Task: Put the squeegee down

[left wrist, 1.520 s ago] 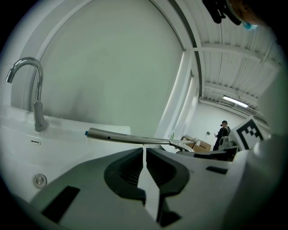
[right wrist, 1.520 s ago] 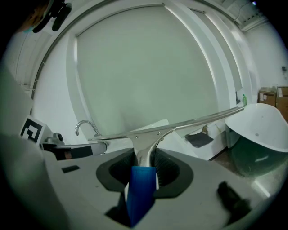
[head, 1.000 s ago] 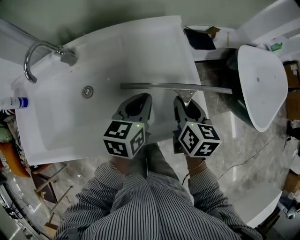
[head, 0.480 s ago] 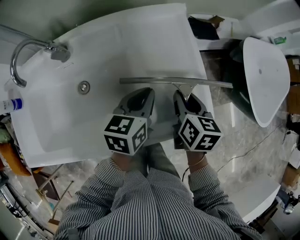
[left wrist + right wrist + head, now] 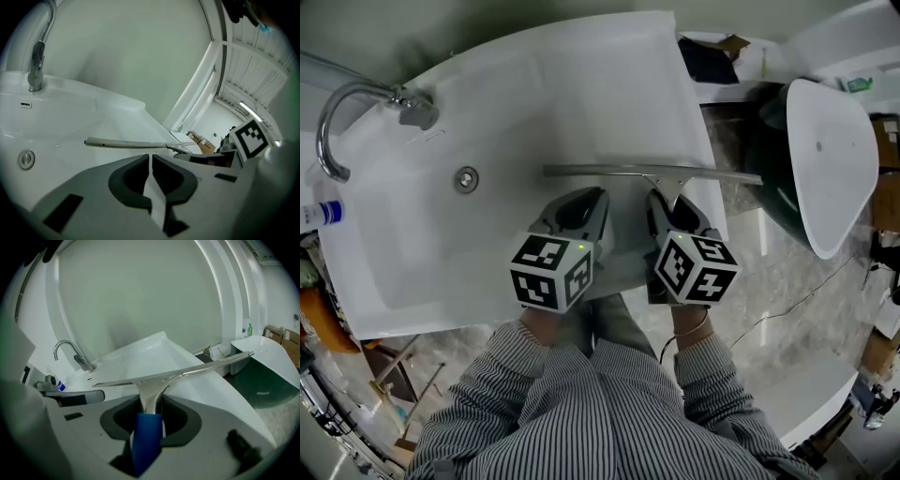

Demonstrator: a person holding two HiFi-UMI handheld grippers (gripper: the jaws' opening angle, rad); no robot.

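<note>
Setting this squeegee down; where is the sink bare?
Bare: the white sink basin between the round drain and the blue-handled metal squeegee, and its far slope beside the chrome faucet. Crowded: the near rim under the left gripper and right gripper.

Steel-bladed, blue-handled squeegee (image 5: 609, 171): one
Grey two-jaw grippers: two, left gripper (image 5: 577, 199), right gripper (image 5: 673, 199)
White ceramic basin (image 5: 581, 94): one, under blade
Curved chrome tap (image 5: 412, 109): one
Round metal drain (image 5: 466, 178): one

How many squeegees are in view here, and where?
1. The squeegee is clamped by its blue handle in the right gripper, blade held crosswise over the right part of the white sink. No other shows, though clutter at the edges could hide one.
</note>
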